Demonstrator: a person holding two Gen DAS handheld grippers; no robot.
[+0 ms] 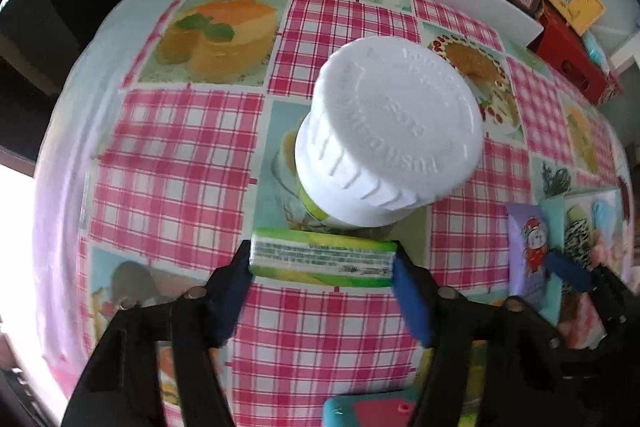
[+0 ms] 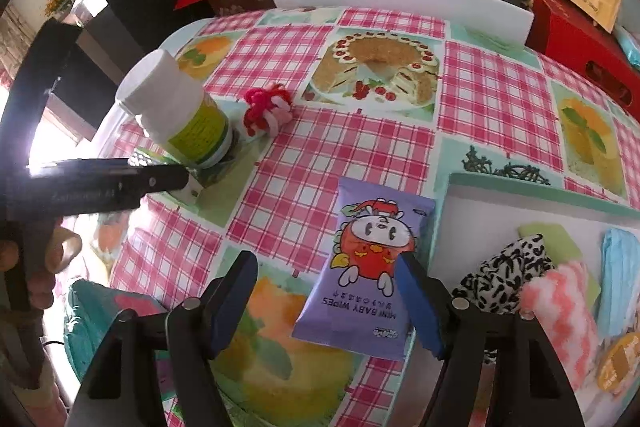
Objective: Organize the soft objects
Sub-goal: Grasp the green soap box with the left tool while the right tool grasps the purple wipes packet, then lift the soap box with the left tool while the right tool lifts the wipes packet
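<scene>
Left gripper (image 1: 323,261) is pointing steeply down, its blue pads (image 1: 412,301) pinching a green-wrapped tissue pack (image 1: 323,259) by both ends, just in front of a white-capped bottle (image 1: 384,139) on the checked tablecloth (image 1: 180,147). Right gripper (image 2: 326,301) is hanging spread; the purple baby wipes pack (image 2: 366,267) is lying between its fingers, touching only the right pad, beside the tray (image 2: 520,195) of soft items.

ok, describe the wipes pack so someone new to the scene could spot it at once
Start at the white tray on the checked tablecloth. Just left of its edge a flat purple pack lies on the cloth, between the right tongs. It is the only purple thing, printed with a red cartoon animal and "MINI BABY WIPES".
</scene>
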